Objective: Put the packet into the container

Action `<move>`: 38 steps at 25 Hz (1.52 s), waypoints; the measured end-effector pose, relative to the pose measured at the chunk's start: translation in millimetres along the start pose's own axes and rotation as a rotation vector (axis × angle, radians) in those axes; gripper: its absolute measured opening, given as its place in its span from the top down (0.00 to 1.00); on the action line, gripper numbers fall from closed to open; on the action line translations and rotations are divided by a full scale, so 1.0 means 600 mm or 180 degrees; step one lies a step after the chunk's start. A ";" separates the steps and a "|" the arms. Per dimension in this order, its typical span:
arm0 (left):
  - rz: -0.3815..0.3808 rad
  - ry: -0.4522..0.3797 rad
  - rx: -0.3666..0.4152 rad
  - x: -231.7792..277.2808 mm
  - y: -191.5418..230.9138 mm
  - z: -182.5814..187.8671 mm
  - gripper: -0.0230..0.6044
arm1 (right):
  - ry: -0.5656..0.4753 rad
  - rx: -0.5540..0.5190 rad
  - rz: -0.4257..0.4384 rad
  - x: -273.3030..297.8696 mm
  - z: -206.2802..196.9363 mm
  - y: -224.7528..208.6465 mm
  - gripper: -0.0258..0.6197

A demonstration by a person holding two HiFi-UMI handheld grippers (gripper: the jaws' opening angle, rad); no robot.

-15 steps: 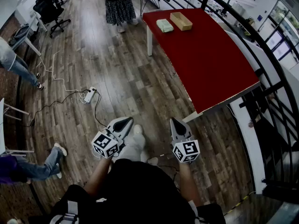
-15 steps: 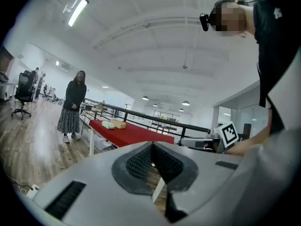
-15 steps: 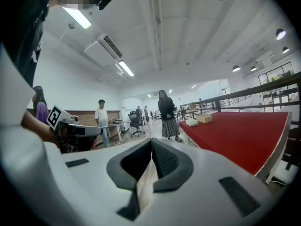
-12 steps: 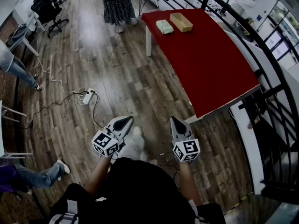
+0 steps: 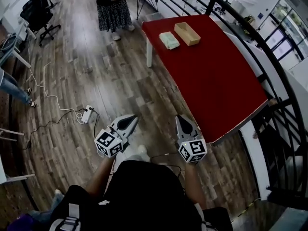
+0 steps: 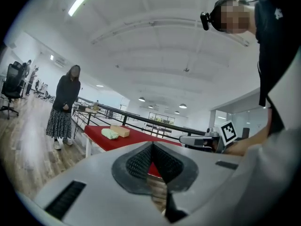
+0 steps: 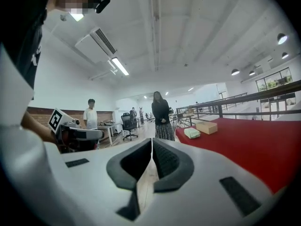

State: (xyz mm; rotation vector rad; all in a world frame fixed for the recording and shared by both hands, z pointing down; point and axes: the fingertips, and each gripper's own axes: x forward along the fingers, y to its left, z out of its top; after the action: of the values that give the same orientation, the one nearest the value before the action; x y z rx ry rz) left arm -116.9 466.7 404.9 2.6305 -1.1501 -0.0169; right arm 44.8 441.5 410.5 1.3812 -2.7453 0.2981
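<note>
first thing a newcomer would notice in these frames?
The big red table at the right of the head view, bare except for a pale green packet and an open tan container lying side by side at its far end. Nearer the camera, the left gripper and right gripper hang over the wood floor, far from the packet, both shut and empty.

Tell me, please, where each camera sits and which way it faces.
Head view: on the person's head, looking steeply down at the floor, the left gripper, the right gripper, forearms and red table.
Left gripper view: on the left gripper, facing the table along shut jaws; the right gripper and torso show at right.
Right gripper view: on the right gripper, likewise facing the table; the left gripper shows at left.
Shared: all show the packet beside the container.
</note>
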 end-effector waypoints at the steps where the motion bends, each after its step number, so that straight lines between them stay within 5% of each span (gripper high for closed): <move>1: -0.0017 -0.0003 0.0010 0.007 0.017 0.007 0.95 | -0.0001 0.0003 0.0004 0.018 0.004 -0.001 0.92; 14: 0.0003 0.0069 -0.0050 0.114 0.192 0.023 0.95 | 0.0141 0.0059 0.0061 0.210 -0.002 -0.071 0.92; 38: 0.0202 0.0265 -0.0044 0.587 0.494 0.155 0.95 | 0.0286 0.0114 0.0261 0.648 0.103 -0.479 0.92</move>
State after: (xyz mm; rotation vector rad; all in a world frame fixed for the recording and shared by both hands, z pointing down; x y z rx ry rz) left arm -99.8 -2.6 423.1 2.5554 -1.1999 0.0958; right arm 44.4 -45.0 444.8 1.2328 -2.7399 0.4051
